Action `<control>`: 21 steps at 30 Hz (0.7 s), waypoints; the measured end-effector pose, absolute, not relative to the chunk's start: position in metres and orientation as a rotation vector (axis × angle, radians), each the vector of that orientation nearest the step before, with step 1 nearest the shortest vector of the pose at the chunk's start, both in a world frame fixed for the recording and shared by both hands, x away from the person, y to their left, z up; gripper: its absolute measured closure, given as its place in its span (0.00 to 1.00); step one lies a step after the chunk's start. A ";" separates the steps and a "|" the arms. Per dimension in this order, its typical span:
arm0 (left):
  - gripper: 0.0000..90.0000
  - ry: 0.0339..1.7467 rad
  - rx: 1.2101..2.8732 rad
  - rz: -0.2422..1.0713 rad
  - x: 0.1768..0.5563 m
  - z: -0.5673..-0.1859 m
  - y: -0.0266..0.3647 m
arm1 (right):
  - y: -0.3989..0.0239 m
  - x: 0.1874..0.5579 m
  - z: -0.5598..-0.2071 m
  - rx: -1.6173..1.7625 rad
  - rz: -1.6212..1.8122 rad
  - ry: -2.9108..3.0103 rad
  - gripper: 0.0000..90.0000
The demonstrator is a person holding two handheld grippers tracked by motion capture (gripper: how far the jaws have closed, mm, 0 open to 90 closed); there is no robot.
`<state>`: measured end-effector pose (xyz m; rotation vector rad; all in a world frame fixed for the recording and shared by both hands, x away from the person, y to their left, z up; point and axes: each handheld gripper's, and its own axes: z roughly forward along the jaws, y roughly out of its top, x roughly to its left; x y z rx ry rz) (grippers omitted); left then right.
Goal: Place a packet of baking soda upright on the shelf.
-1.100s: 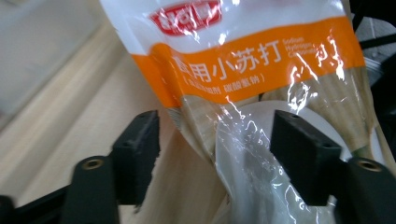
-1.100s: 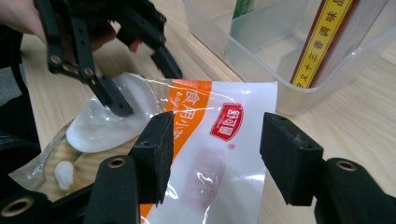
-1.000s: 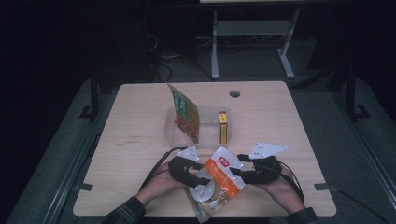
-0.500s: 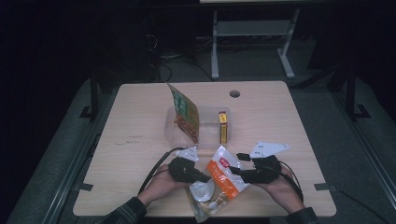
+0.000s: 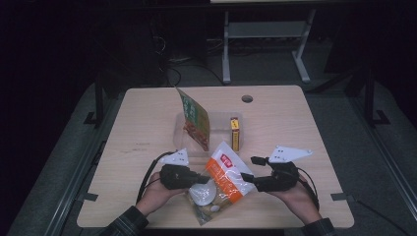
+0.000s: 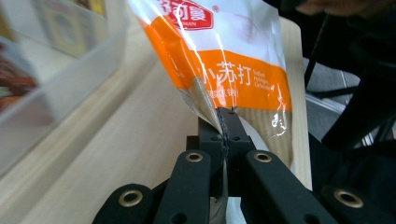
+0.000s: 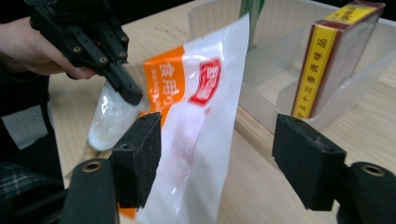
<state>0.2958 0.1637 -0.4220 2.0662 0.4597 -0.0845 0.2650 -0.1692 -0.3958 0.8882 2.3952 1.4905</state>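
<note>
Pouch (image 5: 227, 178) was seen at lower centre of the high view, near the table (image 5: 147, 123) front edge, held between both grippers and just short of the clear bin (image 5: 178, 129).

Left gripper (image 6: 223, 126): jaws were pressed together, pinching the pouch's side seam at mid-frame in its own view. Grip looked firm, film creased at the pinch.

Right gripper (image 7: 217, 158): jaws were spread wide. Pouch edge was lying between them, against the left pad (image 7: 140, 154), well clear of the right one. No grasp made on that side yet.

Bin sat at upper centre of the high view, with a green packet (image 5: 194, 118) standing tilted in it and a yellow box (image 7: 322, 65) in its right part.

Progress, as judged: pouch was lifted at one side and held up, so pick-up was half done. Second grip was not yet closed. Left to do: right jaws to be shut on the pouch, then pouch to be moved, probably into the bin. Pouch was not yet over the bin.
</note>
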 end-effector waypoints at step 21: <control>1.00 0.511 1.885 0.071 0.298 -0.393 0.196 | -0.140 0.279 -0.405 0.828 1.721 2.373 0.28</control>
